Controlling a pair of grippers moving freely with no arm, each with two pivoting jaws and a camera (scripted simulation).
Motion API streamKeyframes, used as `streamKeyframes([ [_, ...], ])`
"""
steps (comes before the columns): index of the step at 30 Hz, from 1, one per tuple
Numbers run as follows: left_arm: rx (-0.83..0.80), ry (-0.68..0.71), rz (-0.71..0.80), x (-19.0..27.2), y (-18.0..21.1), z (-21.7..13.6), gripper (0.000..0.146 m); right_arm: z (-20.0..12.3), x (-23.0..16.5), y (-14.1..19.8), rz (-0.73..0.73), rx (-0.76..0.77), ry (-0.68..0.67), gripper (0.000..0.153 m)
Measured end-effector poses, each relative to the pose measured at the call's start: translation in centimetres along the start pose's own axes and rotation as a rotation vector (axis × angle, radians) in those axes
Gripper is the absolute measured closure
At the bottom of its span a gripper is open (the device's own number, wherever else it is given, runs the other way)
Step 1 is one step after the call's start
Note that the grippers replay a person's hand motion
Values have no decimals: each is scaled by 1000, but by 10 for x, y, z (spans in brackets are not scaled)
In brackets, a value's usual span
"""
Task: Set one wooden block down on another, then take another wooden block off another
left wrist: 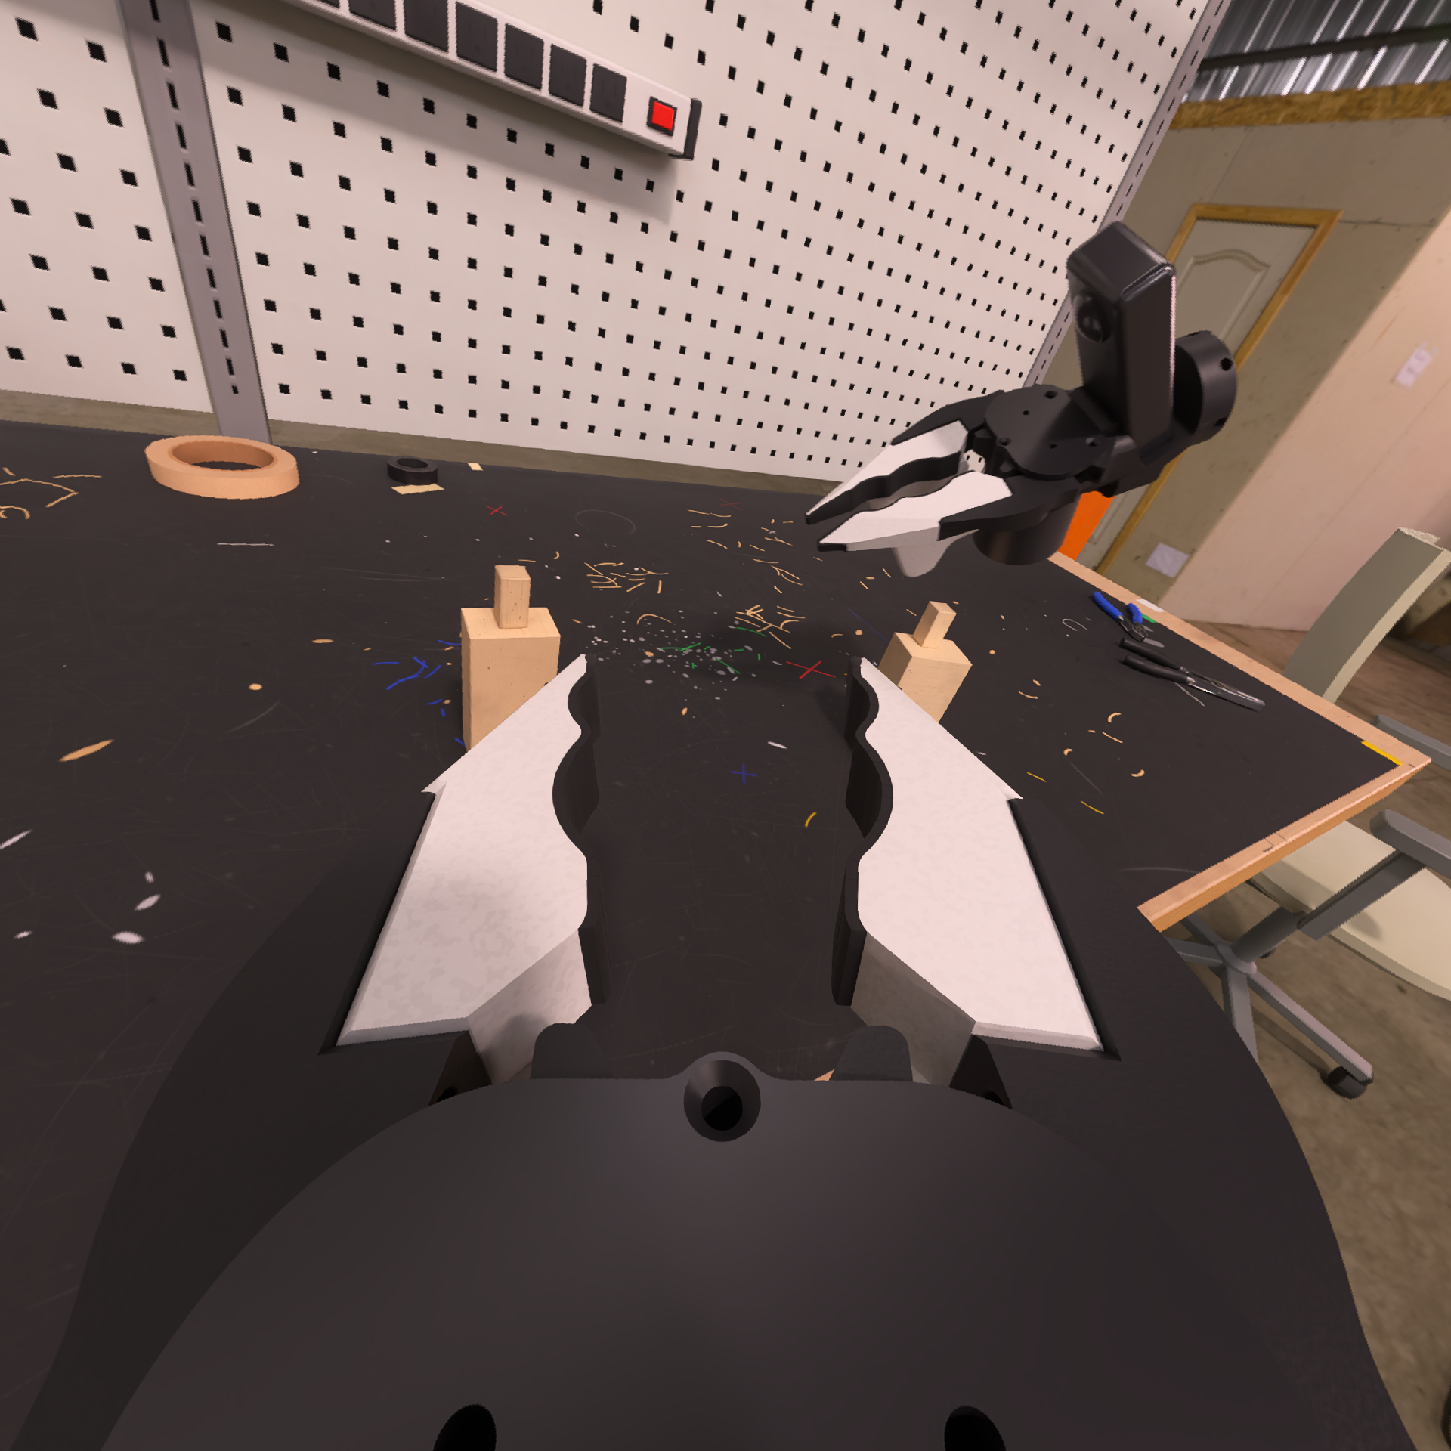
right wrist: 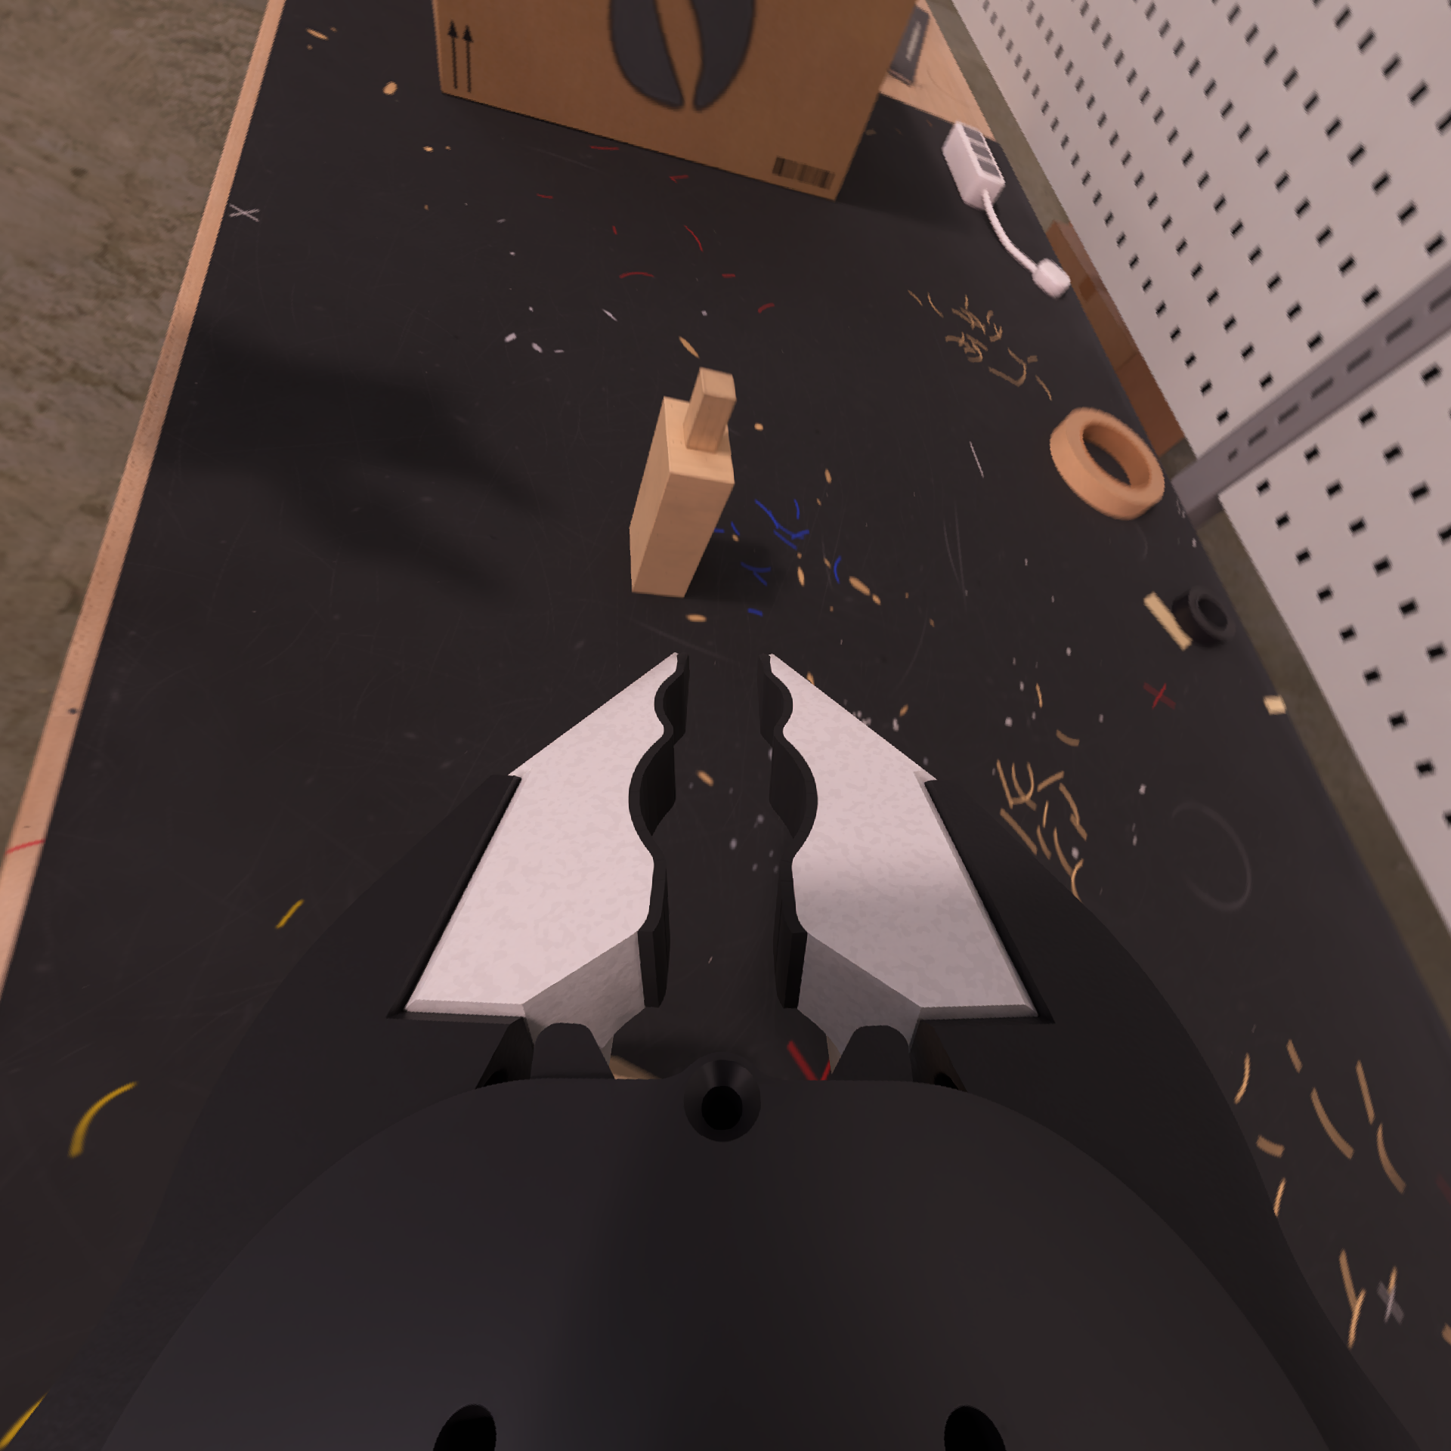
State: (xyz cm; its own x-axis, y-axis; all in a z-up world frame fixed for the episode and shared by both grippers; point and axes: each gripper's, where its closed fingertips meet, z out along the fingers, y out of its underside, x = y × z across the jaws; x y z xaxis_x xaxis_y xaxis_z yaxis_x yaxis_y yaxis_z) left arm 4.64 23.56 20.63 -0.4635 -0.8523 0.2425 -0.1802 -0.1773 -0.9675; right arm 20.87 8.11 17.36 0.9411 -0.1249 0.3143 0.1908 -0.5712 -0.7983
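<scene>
Left wrist view: white power strip with red switch [left wrist: 542, 67] cut off at 12 o'clock. Tall pale wooden block [left wrist: 502, 683], lower corner hidden behind the left gripper's white finger [left wrist: 502, 824]. Right wrist view: brown cardboard box [right wrist: 667, 86] cropped at 12 o'clock. Small black ring [right wrist: 1200, 615], detail too small to tell.

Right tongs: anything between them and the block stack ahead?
Nothing solid: right wrist view shows only bare, flecked tabletop between right tongs and stack.
</scene>
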Motion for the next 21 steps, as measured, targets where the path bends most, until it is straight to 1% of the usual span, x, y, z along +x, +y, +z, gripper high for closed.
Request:
streamKeyframes([
  [6,10,-20,-3,-1,-2,-9,83,43,-1,-26,-150,51,-47,135],
  [8,10,-23,-3,0,-1,-10,83,60,-3,-32,-175,63,-86,134],
  [11,6,-28,-1,1,0,-11,83,85,-3,-38,-204,65,-97,134],
  [16,11,-38,-8,1,2,-15,83,125,-3,-43,-165,56,-105,134],
  [21,12,-53,-15,0,4,-20,83,152,-4,-44,-77,47,-114,133],
])
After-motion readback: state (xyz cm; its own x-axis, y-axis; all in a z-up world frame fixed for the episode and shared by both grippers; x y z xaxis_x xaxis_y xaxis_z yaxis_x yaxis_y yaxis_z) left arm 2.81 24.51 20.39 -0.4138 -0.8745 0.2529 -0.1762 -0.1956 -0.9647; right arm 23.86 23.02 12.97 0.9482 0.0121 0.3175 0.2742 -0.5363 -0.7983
